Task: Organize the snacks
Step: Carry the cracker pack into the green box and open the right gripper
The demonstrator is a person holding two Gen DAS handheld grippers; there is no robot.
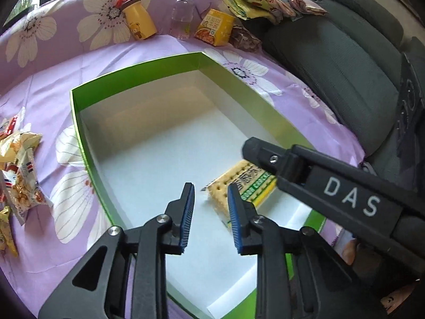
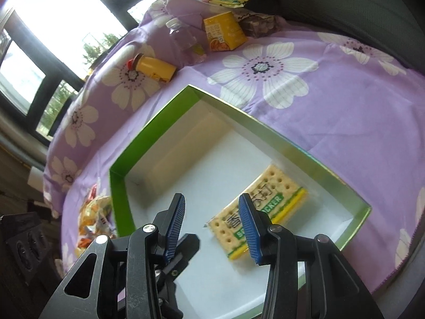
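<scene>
1. The left claw (image 1: 211, 212) gapes, holding nothing, above the green box (image 1: 79, 122).
2. The right claw (image 2: 212, 223) gapes, empty.
3. The cracker packet (image 2: 265, 207) lies flat inside the box.

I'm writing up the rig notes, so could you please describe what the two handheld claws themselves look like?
Both are matte black, built from angular linkage arms with triangular cut-outs and silver round pivot pins. The left claw and right claw each carry two narrow fingers faced with blue ribbed pads. In the left view, the right claw's black body bears white letters "DAS". No cables or sleeves are visible.
</scene>
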